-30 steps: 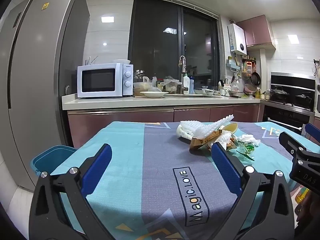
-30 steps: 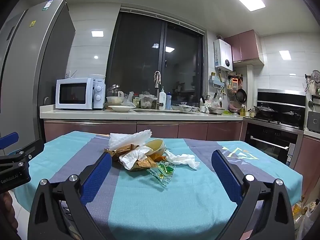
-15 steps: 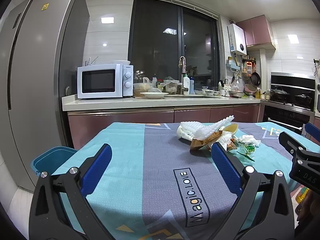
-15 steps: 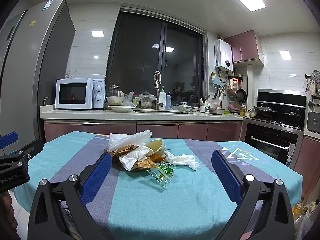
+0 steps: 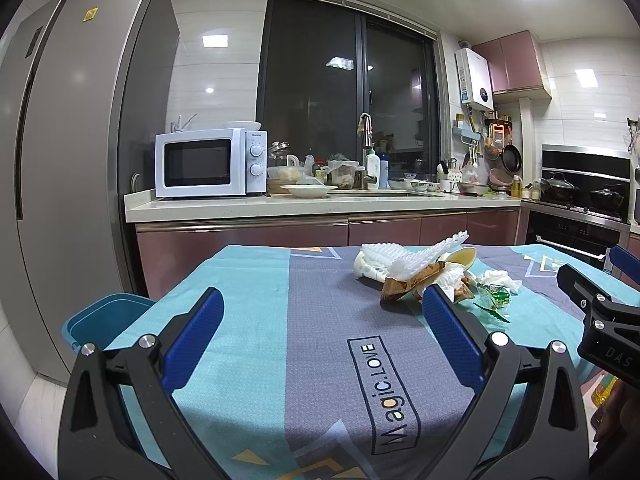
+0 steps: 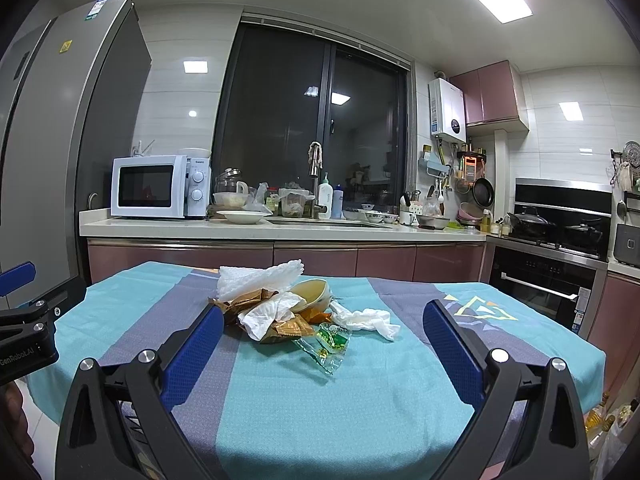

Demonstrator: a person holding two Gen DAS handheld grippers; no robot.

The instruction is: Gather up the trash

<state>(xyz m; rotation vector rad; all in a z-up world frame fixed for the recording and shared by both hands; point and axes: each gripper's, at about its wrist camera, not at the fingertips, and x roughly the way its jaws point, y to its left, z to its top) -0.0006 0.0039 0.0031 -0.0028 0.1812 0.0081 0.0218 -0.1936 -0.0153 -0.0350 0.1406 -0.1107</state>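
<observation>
A pile of trash lies on the table's teal and grey cloth (image 6: pixel 360 392): white foam netting (image 6: pixel 256 278), a brown wrapper (image 6: pixel 244 302), crumpled white tissues (image 6: pixel 272 312), a cream bowl (image 6: pixel 312 292), a green clear wrapper (image 6: pixel 330 340) and a white crumpled wad (image 6: pixel 372 320). The pile also shows in the left wrist view (image 5: pixel 420 272). My right gripper (image 6: pixel 320 332) is open and empty, just short of the pile. My left gripper (image 5: pixel 320 312) is open and empty over the cloth, left of the pile. A blue bin (image 5: pixel 104 320) stands at the table's left edge.
A kitchen counter (image 5: pixel 320 204) with a microwave (image 5: pixel 208 162), dishes and a sink runs behind the table. A tall fridge (image 5: pixel 60 160) stands at left, a stove and oven (image 6: pixel 552 264) at right. Bottles (image 6: pixel 600 412) sit on the floor at lower right.
</observation>
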